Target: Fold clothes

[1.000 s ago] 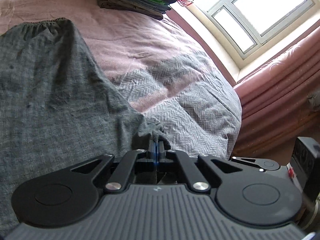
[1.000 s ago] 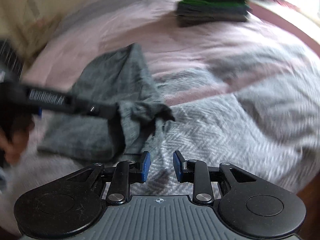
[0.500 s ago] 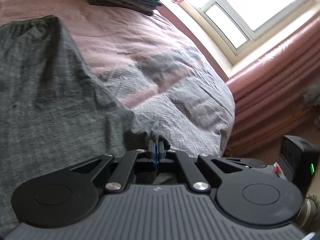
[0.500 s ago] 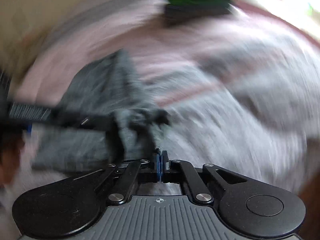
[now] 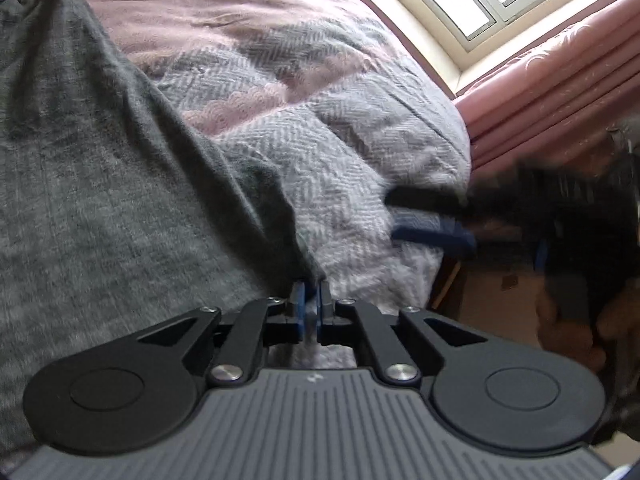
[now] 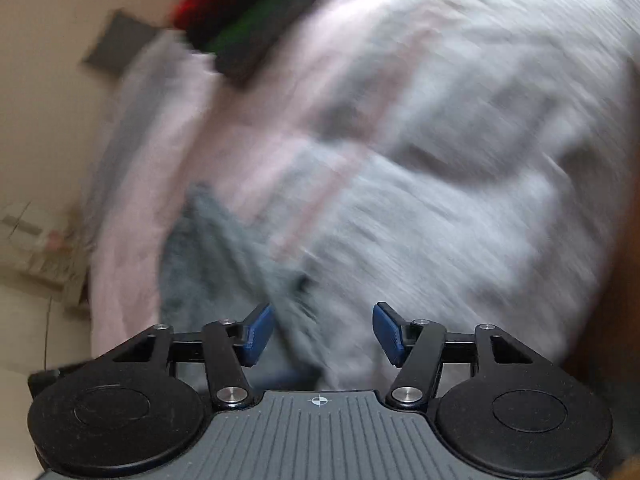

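Now, grey garment corner within clenched left claw (right claw released).

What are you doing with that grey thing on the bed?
A person is folding clothes with a handheld gripper in each hand. The left gripper pinches a corner of the grey garment, which lies spread on the bedcover. The right gripper is open and holds nothing; its view is blurred. A stack of folded clothes sits farther up the bed.

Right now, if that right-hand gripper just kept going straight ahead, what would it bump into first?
Probably the grey garment lying just past the open right gripper, with the bed cover beyond. The picture is blurred, so depth is uncertain.
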`<state>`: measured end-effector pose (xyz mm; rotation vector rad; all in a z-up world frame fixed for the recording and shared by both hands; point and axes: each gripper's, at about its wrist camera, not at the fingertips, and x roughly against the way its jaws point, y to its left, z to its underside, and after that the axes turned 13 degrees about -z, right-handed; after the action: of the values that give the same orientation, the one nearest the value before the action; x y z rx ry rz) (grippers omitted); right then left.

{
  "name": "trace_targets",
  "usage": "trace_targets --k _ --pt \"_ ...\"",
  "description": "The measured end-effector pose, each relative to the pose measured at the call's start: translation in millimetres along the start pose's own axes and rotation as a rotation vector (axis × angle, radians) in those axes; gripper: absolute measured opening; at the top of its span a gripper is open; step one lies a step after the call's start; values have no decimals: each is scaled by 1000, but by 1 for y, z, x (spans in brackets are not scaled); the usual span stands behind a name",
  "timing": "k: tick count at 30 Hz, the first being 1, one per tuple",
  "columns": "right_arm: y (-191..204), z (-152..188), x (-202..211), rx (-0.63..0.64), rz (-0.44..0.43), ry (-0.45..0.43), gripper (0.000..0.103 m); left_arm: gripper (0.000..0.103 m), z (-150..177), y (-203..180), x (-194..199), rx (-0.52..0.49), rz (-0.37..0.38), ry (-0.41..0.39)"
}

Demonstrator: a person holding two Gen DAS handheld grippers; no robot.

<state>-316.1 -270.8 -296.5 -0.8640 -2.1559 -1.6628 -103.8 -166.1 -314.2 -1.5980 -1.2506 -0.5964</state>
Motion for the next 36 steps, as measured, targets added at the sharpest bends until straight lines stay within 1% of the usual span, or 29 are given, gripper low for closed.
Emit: trace_targets --k 1,2,4,6,7,8,9,11,12,13,14,15,17,19,22,24,26,27,30,31,32,35,36 --pt "8 -4 -5 39 -23 0 51 2 2 2 4 5 -6 -6" --pt "15 -8 -18 68 -42 19 39 3 3 4 9 10 -12 -12" --pt "28 -14 -43 128 -78 57 38 3 6 7 18 20 -23 -24" --pt "40 -11 -67 236 -52 110 38 4 9 11 27 31 -35 -36" --pt "44 -5 -75 312 -6 137 38 4 10 16 32 45 -54 -49" --pt "47 1 -83 387 41 163 38 6 11 31 41 84 -113 -80" --pt "45 11 -80 441 72 180 38 10 13 48 47 124 -185 -110" --pt "41 30 -74 548 135 213 38 13 19 80 57 195 -328 -157" --pt "39 39 -72 602 166 229 38 13 25 93 57 204 -398 -136" --pt "36 48 -69 655 198 246 38 10 31 105 57 212 -455 -120" --pt "34 58 -66 709 230 262 38 4 39 112 61 222 -474 -116" --pt "32 67 -63 760 260 278 38 4 47 119 65 234 -487 -113" --pt "38 63 -54 737 266 283 38 4 56 117 77 256 -486 -116" --pt "48 55 -48 701 273 278 38 5 56 106 86 251 -474 -146" --pt "74 44 -57 726 202 223 38 5 53 91 99 239 -460 -191" --pt "92 36 -64 743 155 188 38 6 42 89 92 198 -475 -217" --pt "99 41 -92 787 142 215 39 6 34 90 80 168 -500 -226" --pt "100 45 -106 808 141 237 39 6 33 94 72 169 -513 -212" --pt "85 66 -126 878 235 331 39 6 47 101 58 197 -568 -131" --pt "80 73 -132 900 266 362 39 6 55 102 63 215 -575 -123" --pt "73 81 -126 909 287 377 38 6 62 102 67 232 -581 -115" --pt "61 91 -92 892 308 378 39 6 79 102 83 296 -581 -73" --pt "61 88 -83 852 320 386 39 7 82 100 89 310 -582 -56"
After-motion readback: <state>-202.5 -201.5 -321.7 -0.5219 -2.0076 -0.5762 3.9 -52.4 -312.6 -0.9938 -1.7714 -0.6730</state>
